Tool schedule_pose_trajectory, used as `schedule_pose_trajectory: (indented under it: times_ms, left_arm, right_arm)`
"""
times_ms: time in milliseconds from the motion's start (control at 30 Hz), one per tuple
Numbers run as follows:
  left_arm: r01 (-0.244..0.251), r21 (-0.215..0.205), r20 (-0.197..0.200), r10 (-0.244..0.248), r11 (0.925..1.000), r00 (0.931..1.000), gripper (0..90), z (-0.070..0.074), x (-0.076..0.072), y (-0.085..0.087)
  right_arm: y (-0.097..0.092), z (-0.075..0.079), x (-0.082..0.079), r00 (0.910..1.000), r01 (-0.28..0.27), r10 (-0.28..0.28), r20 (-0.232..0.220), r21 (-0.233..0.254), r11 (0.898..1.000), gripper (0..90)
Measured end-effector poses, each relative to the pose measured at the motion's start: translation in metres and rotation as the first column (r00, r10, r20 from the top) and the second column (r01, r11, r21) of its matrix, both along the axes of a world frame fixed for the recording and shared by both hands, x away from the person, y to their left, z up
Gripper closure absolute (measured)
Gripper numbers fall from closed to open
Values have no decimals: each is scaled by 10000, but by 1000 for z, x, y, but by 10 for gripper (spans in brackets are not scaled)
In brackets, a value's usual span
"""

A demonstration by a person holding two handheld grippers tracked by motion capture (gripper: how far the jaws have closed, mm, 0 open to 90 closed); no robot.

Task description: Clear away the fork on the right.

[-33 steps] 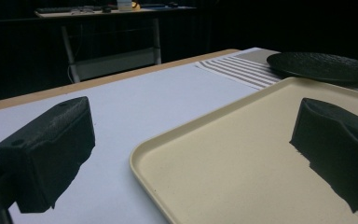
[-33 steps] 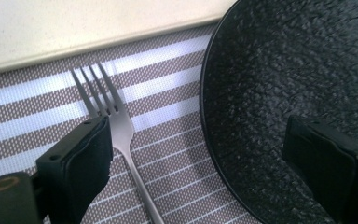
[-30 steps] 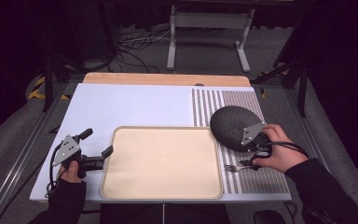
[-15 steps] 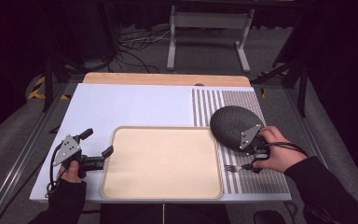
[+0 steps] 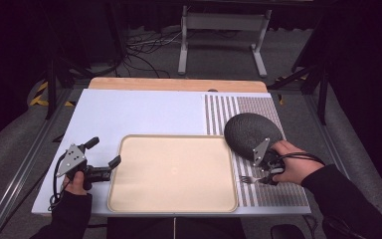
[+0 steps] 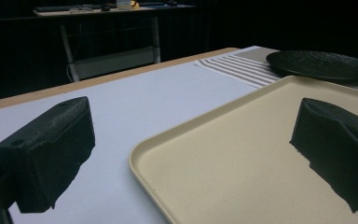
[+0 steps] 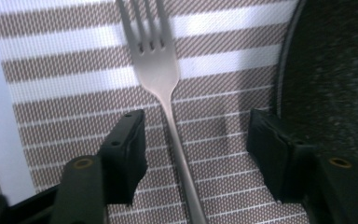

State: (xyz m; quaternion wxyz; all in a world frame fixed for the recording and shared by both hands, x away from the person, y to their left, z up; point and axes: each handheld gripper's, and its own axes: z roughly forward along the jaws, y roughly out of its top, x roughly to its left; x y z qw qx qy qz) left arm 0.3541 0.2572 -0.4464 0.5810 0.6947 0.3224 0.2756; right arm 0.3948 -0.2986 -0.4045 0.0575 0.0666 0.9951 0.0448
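Observation:
A silver fork point(image 7: 161, 79) lies on the striped placemat point(image 7: 65, 70), tines pointing away from me. My right gripper point(image 7: 198, 154) is open, one jaw on each side of the fork's handle and neither touching it. From above, the right gripper point(image 5: 267, 174) sits low over the fork point(image 5: 248, 179), just in front of the dark round plate point(image 5: 251, 132). My left gripper point(image 5: 103, 152) is open at the left edge of the beige tray point(image 5: 173, 172). In its own view the left gripper point(image 6: 193, 154) spans the tray's near corner point(image 6: 158, 154) with nothing held.
The dark plate point(image 7: 335, 79) lies close on the right of the right gripper's jaw. The white mat point(image 5: 139, 112) stretches behind the tray up to a wooden strip point(image 5: 179, 83) at the table's far edge. Metal stand legs and cables are on the floor beyond.
My right gripper has moved a little from the plate's edge toward me and down over the fork's handle. The left gripper, tray and plate have not moved.

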Motion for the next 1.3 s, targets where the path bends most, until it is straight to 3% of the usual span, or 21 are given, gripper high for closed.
schedule_pose_trajectory:
  times_ms: [333, 600, 900, 1300]
  left_arm:
    - [-5, -4, 2, 5, 10000, 10000, 2, 0, 0, 0]
    - [-2, -5, -4, 2, 10000, 10000, 2, 0, 0, 0]
    - [21, 4, -11, -21, 10000, 10000, 2, 0, 0, 0]
    - [-2, 29, -24, 2, 10000, 10000, 2, 0, 1, 0]
  right_arm:
    - [0, -6, 0, 9960, -624, 551, -711, -1048, 9925, 625]
    - [0, -7, 2, 9887, -1385, 1255, -817, -1813, 9736, 817]
    - [0, -8, 1, 9833, -1738, 1599, -873, -1858, 9671, 846]
    - [-1, -2, 0, 9891, -1364, 1263, -752, -1498, 9793, 848]
